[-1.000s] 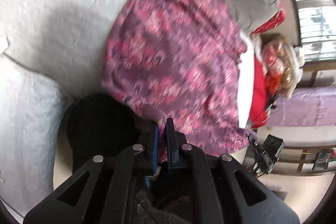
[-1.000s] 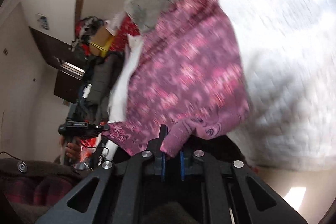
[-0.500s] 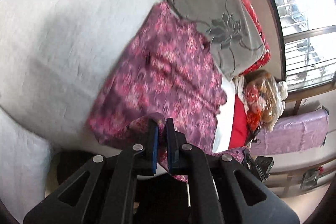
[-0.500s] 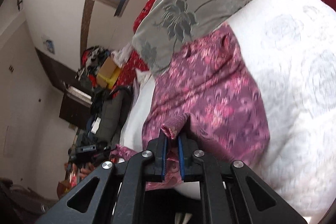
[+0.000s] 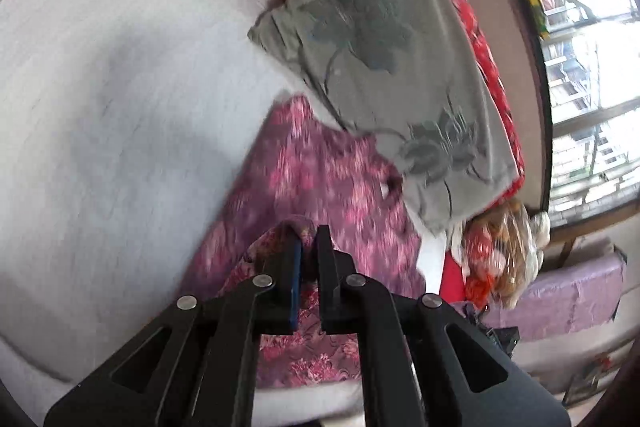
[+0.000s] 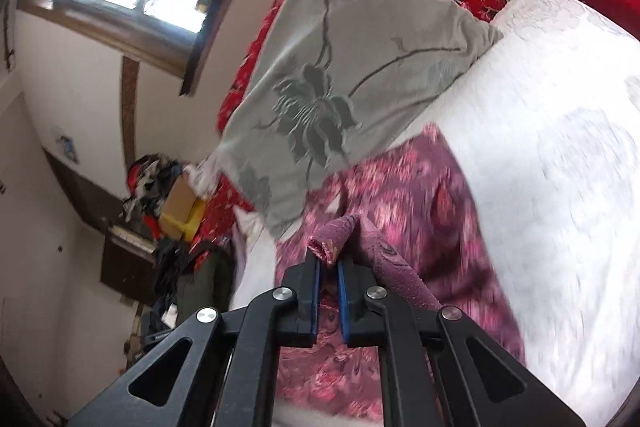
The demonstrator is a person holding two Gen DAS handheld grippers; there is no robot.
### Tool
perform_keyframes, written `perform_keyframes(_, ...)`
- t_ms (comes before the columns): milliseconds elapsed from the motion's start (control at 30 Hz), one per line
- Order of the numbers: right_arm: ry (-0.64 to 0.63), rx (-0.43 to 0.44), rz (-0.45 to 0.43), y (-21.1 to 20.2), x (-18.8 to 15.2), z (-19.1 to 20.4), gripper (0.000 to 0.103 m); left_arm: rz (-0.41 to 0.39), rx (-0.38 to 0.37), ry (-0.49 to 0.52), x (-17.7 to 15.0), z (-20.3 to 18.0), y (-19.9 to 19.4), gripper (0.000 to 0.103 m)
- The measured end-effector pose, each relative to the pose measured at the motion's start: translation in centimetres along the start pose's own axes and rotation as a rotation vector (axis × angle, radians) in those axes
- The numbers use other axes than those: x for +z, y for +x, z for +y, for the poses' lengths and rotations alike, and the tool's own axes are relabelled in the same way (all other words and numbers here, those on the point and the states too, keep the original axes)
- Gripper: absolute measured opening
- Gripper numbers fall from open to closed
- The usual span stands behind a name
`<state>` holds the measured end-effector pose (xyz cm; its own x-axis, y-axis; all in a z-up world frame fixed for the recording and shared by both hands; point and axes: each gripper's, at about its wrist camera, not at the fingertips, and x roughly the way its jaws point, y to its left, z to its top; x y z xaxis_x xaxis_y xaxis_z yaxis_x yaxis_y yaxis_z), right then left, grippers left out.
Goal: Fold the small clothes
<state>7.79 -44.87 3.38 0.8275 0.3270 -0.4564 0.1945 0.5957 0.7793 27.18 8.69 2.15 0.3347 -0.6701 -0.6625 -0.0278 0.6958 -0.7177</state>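
Here, the purple floral garment (image 5: 320,187) is spread at mid-frame on the white quilt (image 5: 120,87), below the grey pillow (image 5: 392,59). Its bunched edges are pinched by the nearly closed left gripper (image 5: 308,251) and right gripper (image 6: 329,267).

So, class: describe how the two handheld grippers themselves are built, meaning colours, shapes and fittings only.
Both look alike. The left gripper and the right gripper are matte black, with angular linkage arms pierced by triangular cut-outs. Round silver pivot pins mark the joints. The fingers are flat black blocks, and blue pads line their inner faces, clearest on the right gripper. No cables, labels or sleeves are visible on them.
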Motion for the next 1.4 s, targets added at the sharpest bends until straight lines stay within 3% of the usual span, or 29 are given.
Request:
perform_keyframes(233, 0.040, -0.094, -0.030, 6.6, 4.8, -1.9, 0.007, 0.007, 0.064, -0.014, 5.2, 0.2, 5.9, 0.004)
perform_keyframes(400, 0.090, -0.183, -0.015, 10.7, 6.7, -4.1, 0.007, 0.057, 0.097, -0.078, 8.1, 1.5, 10.1, 0.005)
perform_keyframes(500, 0.135, -0.231, 0.023, 12.3, 7.3, -5.4, 0.013, 0.113, 0.052, -0.132, 9.0, 2.3, 11.0, 0.005)
perform_keyframes(633, 0.224, -0.142, -0.023, 10.7, 8.0, -6.6, 0.019, 0.124, -0.109, -0.162, 9.7, 2.4, 9.2, 0.005)
perform_keyframes(700, 0.234, -0.115, -0.074, 9.2, 8.1, -6.8, 0.037, 0.114, -0.134, -0.140, 9.9, 2.1, 8.3, 0.010)
perform_keyframes(800, 0.235, -0.150, -0.109, 7.3, 8.0, -7.3, 0.044, 0.060, -0.110, -0.105, 10.2, 1.9, 6.6, 0.018)
perform_keyframes(867, 0.196, -0.220, -0.075, 7.1, 7.8, -7.3, 0.044, 0.051, -0.116, -0.103, 10.4, 2.1, 6.1, 0.032)
perform_keyframes(933, 0.146, -0.291, -0.043, 7.4, 7.4, -6.8, 0.045, 0.069, -0.054, -0.048, 10.2, 1.6, 6.6, 0.041)
perform_keyframes(1067, 0.029, -0.364, 0.021, 9.5, 7.2, -5.3, 0.045, 0.157, 0.034, 0.080, 8.5, 1.0, 9.1, 0.041)
perform_keyframes(1267, -0.132, -0.480, 0.142, 14.3, 6.4, -3.7, 0.050, 0.233, 0.077, 0.093, 7.5, 1.0, 12.1, 0.041)
perform_keyframes(1400, -0.123, -0.477, 0.158, 14.7, 5.8, -4.1, 0.050, 0.200, 0.108, 0.166, 6.7, -0.2, 12.3, 0.041)
